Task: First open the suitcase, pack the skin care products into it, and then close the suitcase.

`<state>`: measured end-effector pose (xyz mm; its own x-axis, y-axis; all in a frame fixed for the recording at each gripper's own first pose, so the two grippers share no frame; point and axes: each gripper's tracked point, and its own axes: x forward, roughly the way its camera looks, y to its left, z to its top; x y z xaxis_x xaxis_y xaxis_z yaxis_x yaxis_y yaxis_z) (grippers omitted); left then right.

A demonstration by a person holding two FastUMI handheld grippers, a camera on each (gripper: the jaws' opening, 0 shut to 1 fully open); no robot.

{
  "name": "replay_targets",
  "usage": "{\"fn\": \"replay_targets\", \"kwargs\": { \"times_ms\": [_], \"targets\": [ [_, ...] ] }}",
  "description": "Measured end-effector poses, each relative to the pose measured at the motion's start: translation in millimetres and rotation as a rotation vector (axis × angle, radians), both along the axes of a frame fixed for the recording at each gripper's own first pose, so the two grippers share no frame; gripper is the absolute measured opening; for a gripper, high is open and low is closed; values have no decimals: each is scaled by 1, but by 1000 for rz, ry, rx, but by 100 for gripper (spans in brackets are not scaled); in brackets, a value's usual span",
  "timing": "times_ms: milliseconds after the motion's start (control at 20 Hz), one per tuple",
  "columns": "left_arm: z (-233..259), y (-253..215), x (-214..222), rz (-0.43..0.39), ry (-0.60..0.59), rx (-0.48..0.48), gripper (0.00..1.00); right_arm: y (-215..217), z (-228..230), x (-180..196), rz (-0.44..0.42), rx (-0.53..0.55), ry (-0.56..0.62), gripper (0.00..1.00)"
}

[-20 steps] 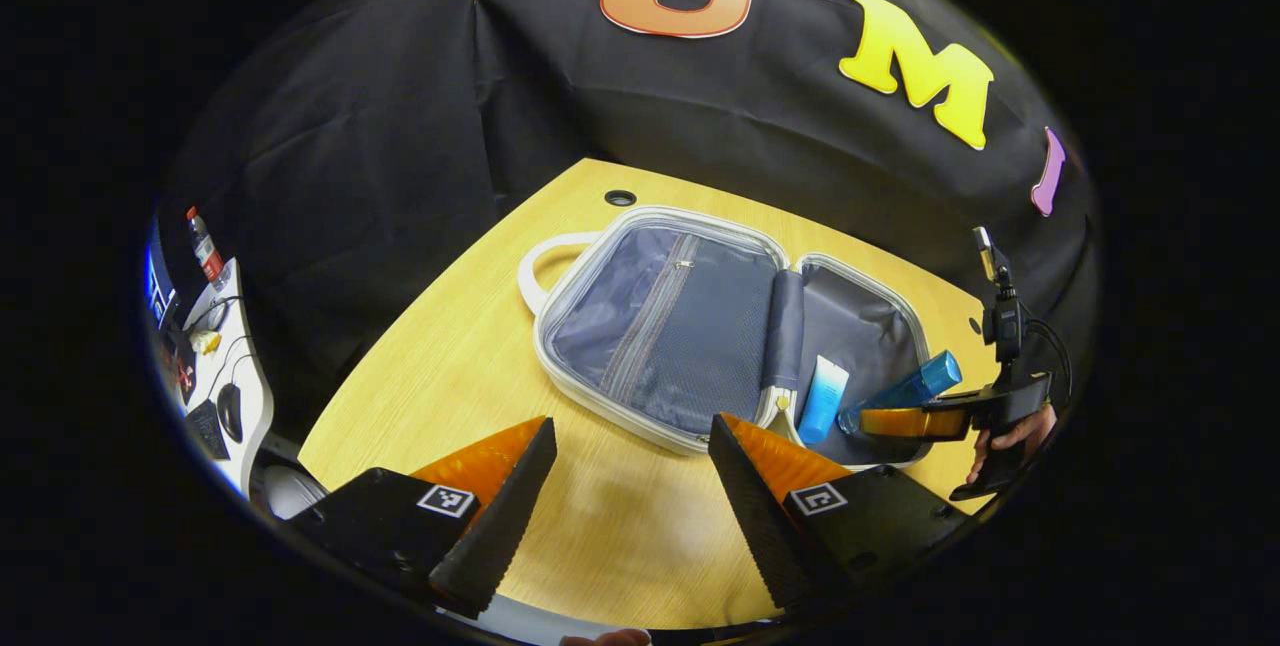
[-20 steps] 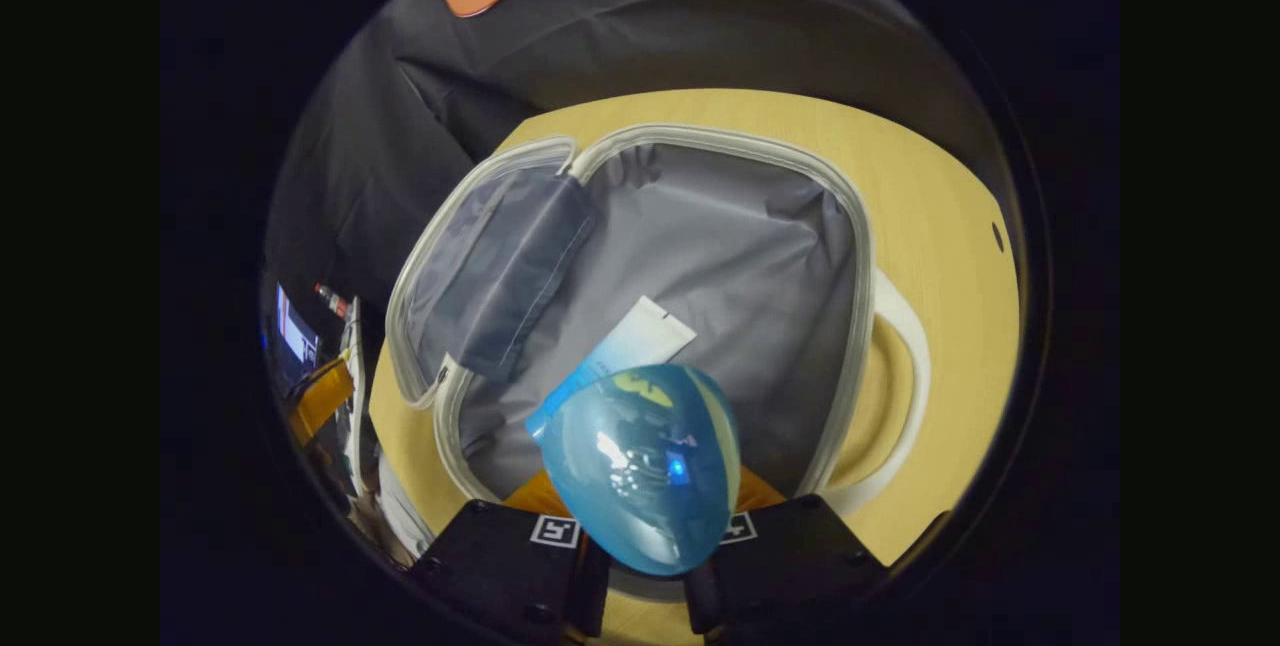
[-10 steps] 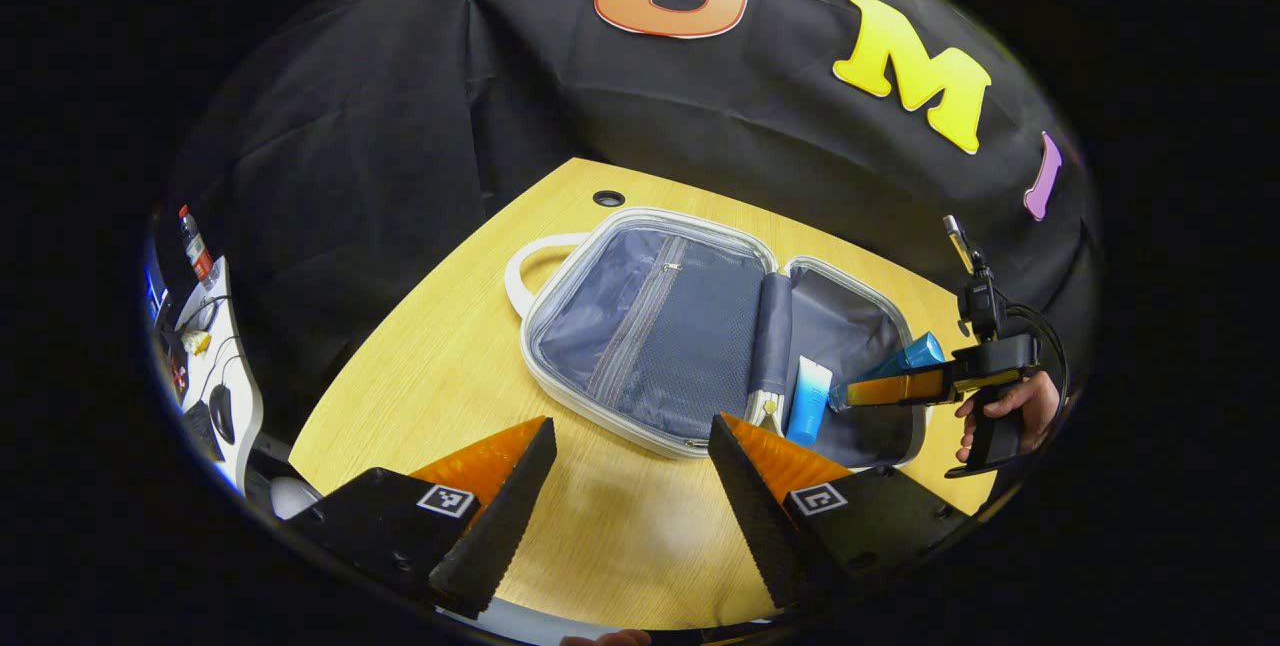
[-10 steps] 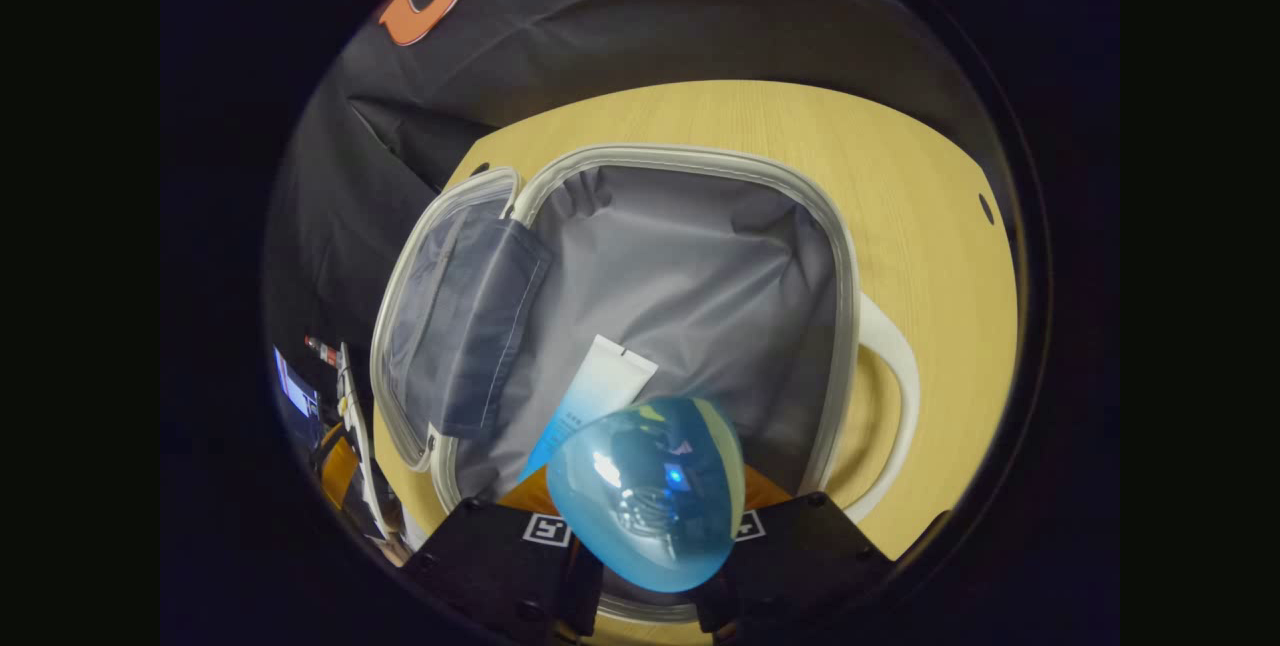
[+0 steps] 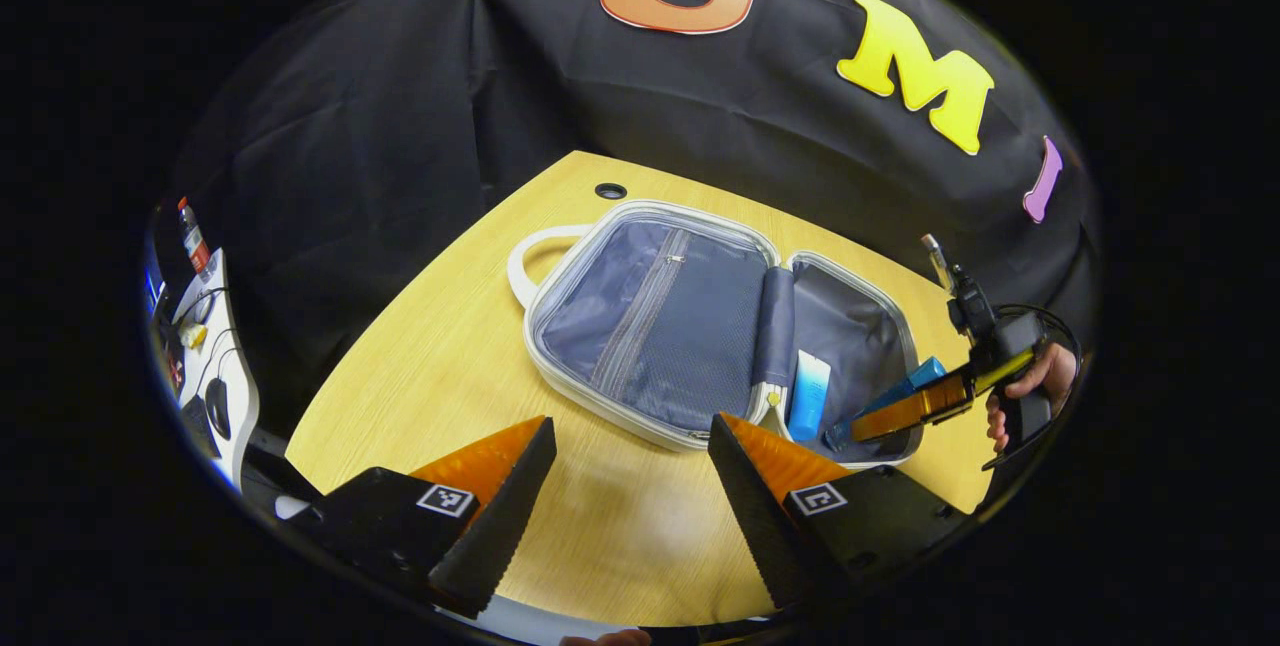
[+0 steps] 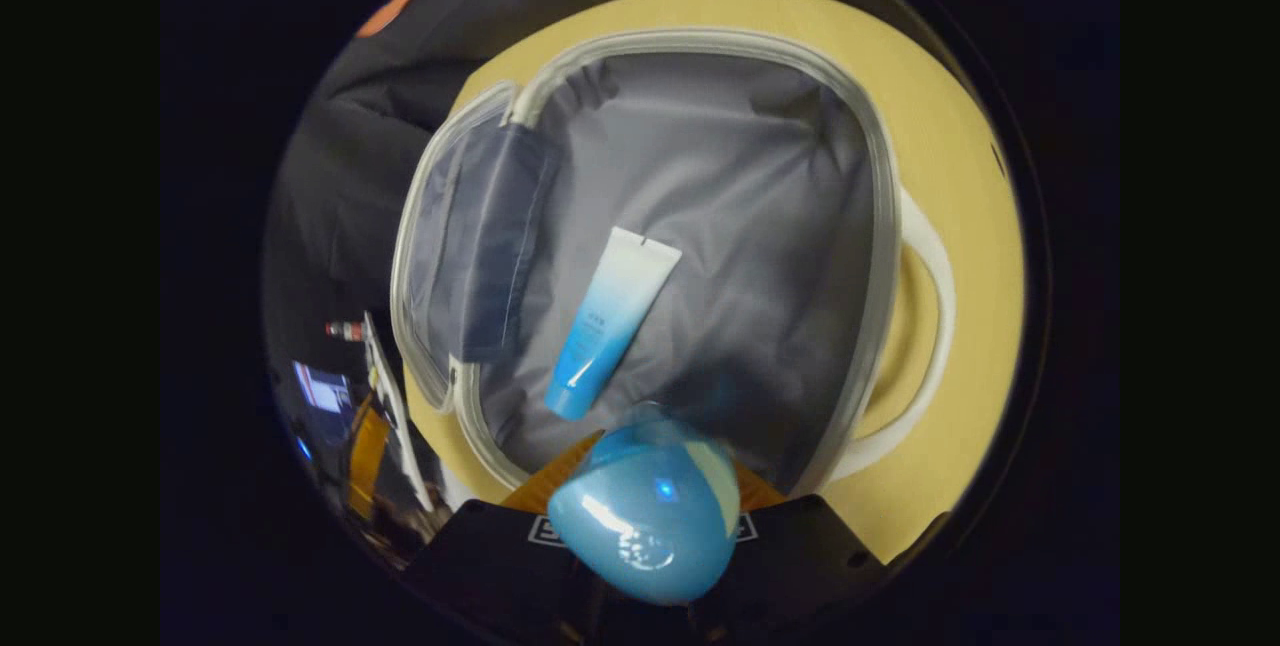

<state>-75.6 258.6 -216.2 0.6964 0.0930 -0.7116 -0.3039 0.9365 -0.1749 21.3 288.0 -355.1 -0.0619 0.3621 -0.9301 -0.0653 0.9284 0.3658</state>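
The suitcase [image 5: 660,326] lies open flat on the wooden table [image 5: 450,356], grey lining up, white handle at its far left. A white-and-blue tube [image 5: 808,394] rests in its right half [image 6: 720,226], and the tube [image 6: 610,321] shows slanted in the right gripper view. My right gripper [image 5: 905,416] is shut on a blue bottle [image 6: 645,516], tilted down over the right half's near edge. The bottle's rounded end hides the fingertips in the right gripper view. My left gripper [image 5: 625,496] hovers open above bare table, in front of the suitcase.
A side desk [image 5: 215,366] with a mouse and a small bottle stands at the far left. A cable hole [image 5: 610,191] sits in the table behind the suitcase. A hand [image 5: 1040,381] holds the right gripper past the table's right edge.
My right gripper has tipped down and lowered the blue bottle toward the suitcase's right half. The left gripper has stayed nearly still, open.
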Motion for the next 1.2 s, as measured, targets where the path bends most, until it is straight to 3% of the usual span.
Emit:
{"fn": "replay_targets", "kwargs": {
  "times_ms": [100, 200, 250, 300, 400, 700, 950, 1200],
  "targets": [
    [4, -2, 2, -10, -10, 5, 100, 3, 0, 10, -46, -2, 42, 28],
    [9, -4, 4, -15, -21, 7, 100, 4, -7, 21, -40, -45, 41, 30],
    [11, -4, 4, -17, -26, 6, 100, -1, -14, 26, -17, -97, 16, 27],
    [11, -4, 4, -18, -30, 7, 100, -3, -21, 30, 5, -129, -6, 34],
    [12, -3, 2, -17, -37, 14, 100, 5, -14, 37, -12, -114, -29, 27],
    [9, 6, -4, 12, -35, -4, 100, 15, -13, 24, -154, -51, -16, 29],
    [9, 6, 4, -11, -45, -4, 100, 10, -13, 20, -111, -53, -101, 27],
    [11, 17, 13, -67, -66, 24, 100, -7, 2, 12, 4, -115, -282, 55]
  ]
}}
